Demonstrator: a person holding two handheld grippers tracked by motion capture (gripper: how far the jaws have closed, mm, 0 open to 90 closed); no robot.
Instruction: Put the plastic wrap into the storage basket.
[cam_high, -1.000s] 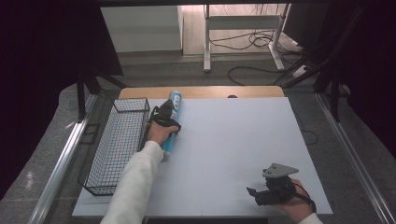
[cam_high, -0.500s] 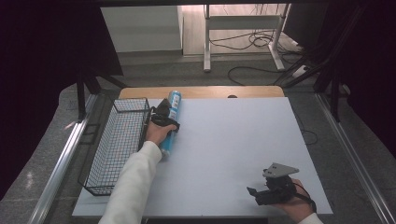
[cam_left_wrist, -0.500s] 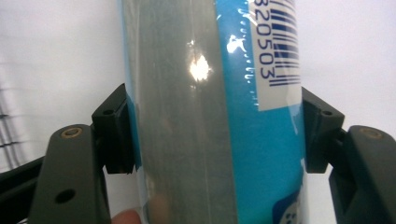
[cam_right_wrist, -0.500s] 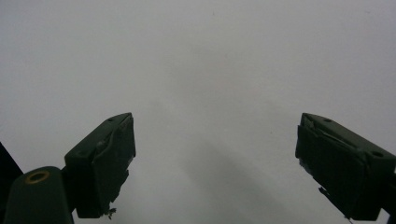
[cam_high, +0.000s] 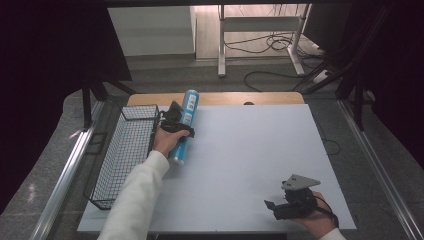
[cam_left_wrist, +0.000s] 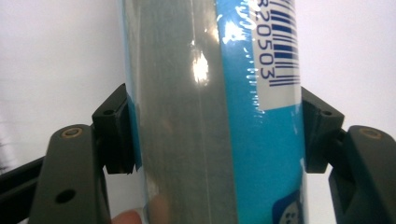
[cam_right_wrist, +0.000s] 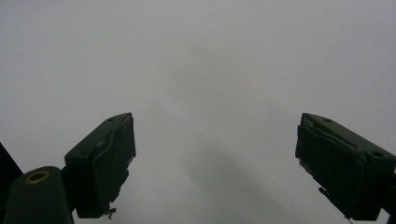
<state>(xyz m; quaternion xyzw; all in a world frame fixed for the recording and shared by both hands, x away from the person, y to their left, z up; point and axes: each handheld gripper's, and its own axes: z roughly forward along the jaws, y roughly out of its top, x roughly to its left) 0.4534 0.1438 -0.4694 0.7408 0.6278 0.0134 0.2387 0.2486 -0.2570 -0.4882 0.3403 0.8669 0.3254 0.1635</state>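
A long blue and silver tube (cam_high: 189, 106) with a barcode label lies lengthwise at the left of the white tabletop (cam_high: 250, 145), beside the wire basket. My left gripper (cam_high: 176, 126) is shut across its middle. In the left gripper view both black pads press the sides of the tube (cam_left_wrist: 210, 93), and the left gripper (cam_left_wrist: 217, 135) holds it a little off the surface. My right gripper (cam_high: 272, 207) rests near the table's front right edge. In the right gripper view the right gripper (cam_right_wrist: 215, 158) is open, its jaws wide apart over bare white surface.
A black wire basket (cam_high: 125, 150) stands along the table's left edge, right next to the held tube. A wooden strip (cam_high: 225, 98) runs along the far edge. Cables and a desk frame (cam_high: 260, 30) lie on the floor beyond.
The left hand has risen slightly with the tube in its grip, and the tube's far end now sits a little higher in the view. The right hand has stayed still.
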